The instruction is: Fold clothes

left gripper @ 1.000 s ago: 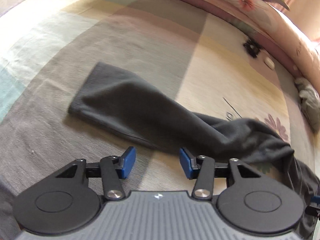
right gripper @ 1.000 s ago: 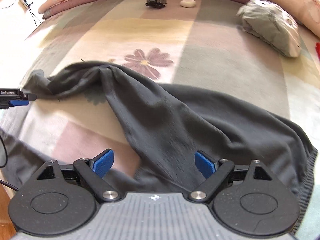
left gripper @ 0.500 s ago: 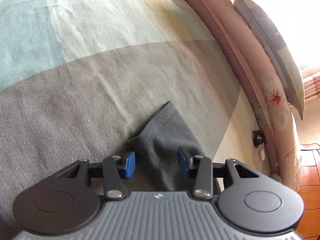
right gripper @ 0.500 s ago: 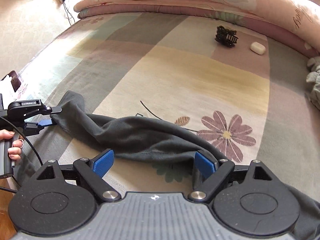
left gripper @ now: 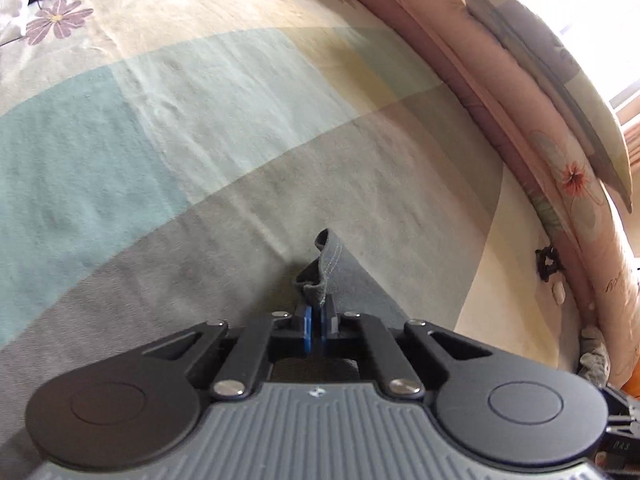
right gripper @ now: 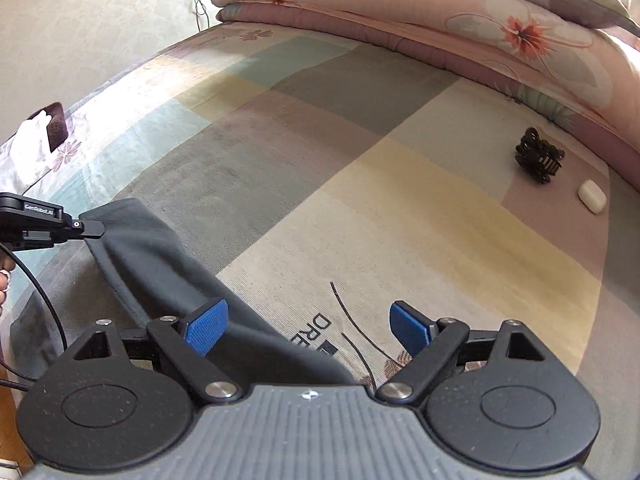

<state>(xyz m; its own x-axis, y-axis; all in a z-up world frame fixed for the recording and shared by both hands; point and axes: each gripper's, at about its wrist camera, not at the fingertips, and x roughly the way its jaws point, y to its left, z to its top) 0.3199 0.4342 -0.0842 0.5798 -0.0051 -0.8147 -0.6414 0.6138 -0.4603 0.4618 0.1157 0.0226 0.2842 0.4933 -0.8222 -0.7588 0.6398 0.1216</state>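
Between the left gripper's (left gripper: 316, 330) closed pads, the dark garment's (right gripper: 160, 264) cuff is pinched — keep it taut while the right gripper (right gripper: 308, 326), wide open and empty, takes the cloth beneath it.

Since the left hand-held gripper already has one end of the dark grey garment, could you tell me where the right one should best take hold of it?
The right hand-held gripper is open. It should probably pinch the dark grey garment at the near edge under its left pad, coming from above. The cloth lies flat on the bed sheet as a band stretching away to the left hand-held gripper.
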